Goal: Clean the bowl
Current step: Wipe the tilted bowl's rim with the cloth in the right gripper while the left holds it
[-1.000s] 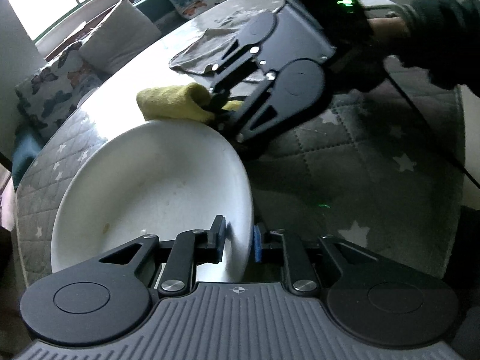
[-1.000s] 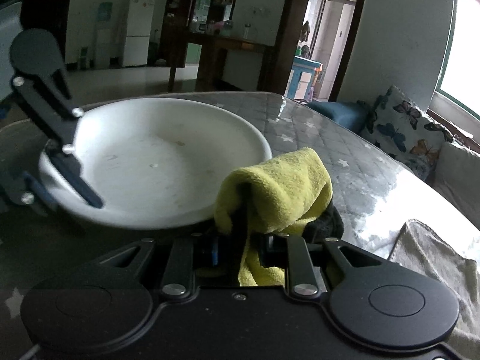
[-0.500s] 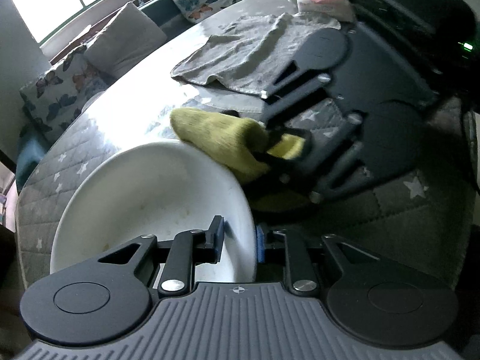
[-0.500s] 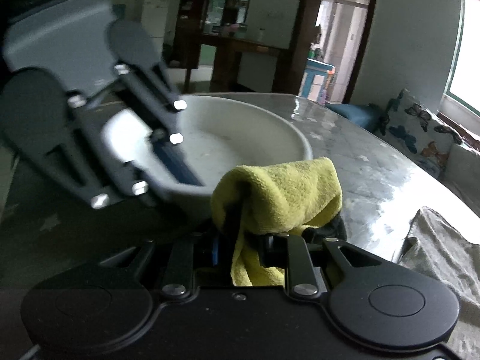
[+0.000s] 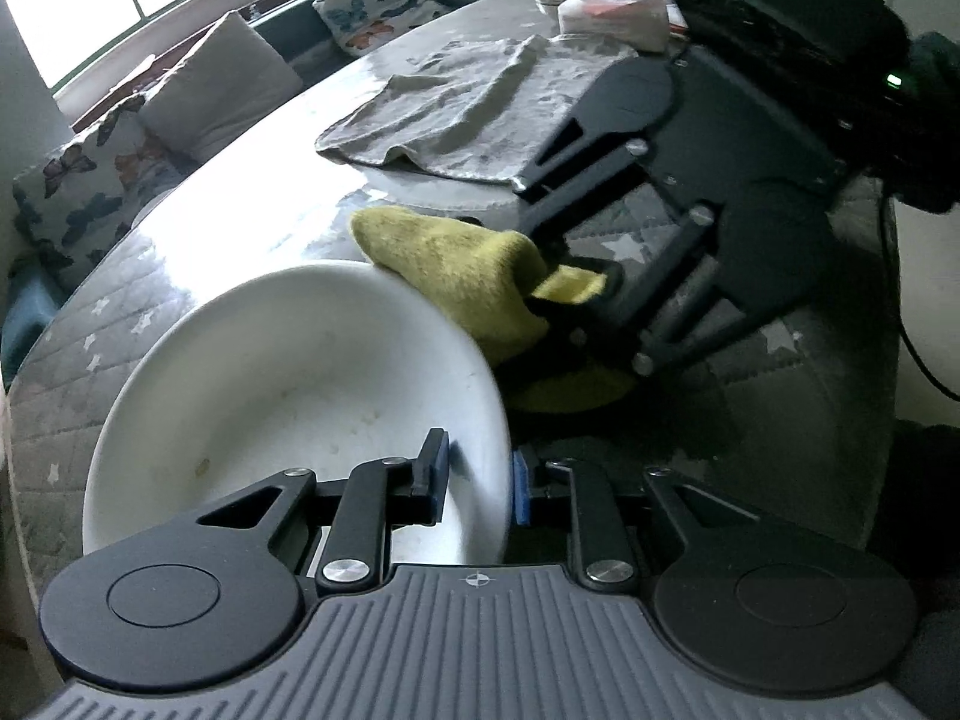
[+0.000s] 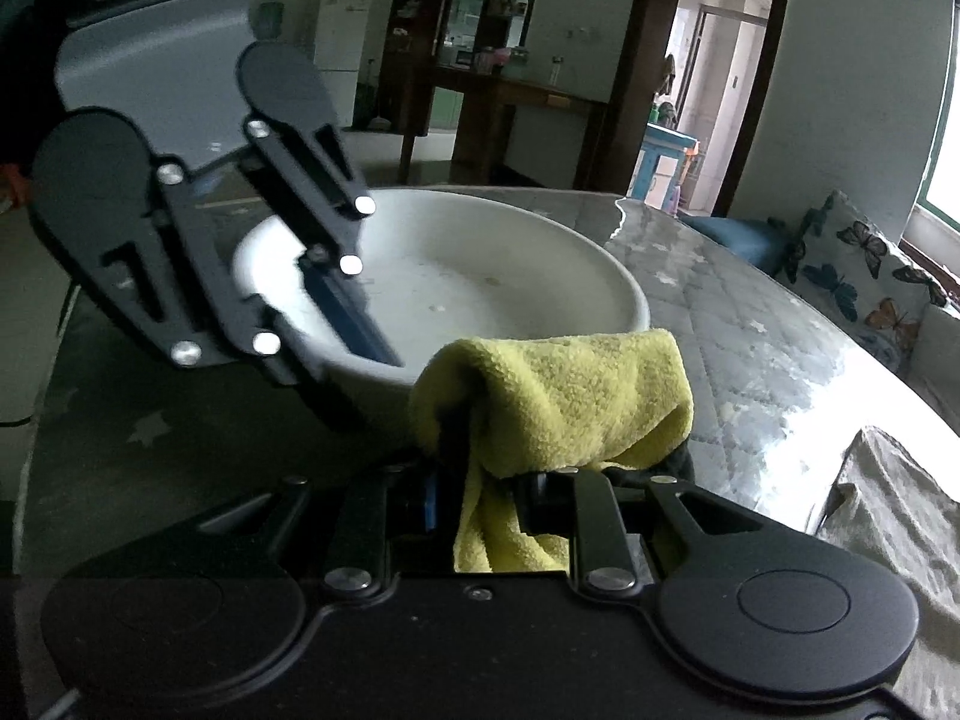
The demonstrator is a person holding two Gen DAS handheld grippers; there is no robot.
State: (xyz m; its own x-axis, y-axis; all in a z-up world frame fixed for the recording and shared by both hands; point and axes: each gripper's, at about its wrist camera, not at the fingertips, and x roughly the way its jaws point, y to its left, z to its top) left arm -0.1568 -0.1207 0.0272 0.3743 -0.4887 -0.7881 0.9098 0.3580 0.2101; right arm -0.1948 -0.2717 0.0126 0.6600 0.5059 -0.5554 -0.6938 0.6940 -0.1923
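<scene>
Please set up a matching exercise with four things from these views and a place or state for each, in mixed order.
Things:
1. bowl
2. yellow cloth
3. grey towel
4. cushion

States:
a. spread flat on the table
b. clamped in the right claw
c. rim pinched by the left claw
d. on the bench under the window

Pairs: 1-c, 2-b, 3-a, 4-d

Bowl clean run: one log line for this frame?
left gripper: shut on bowl rim | right gripper: shut on yellow cloth | cloth outside bowl, by rim
</scene>
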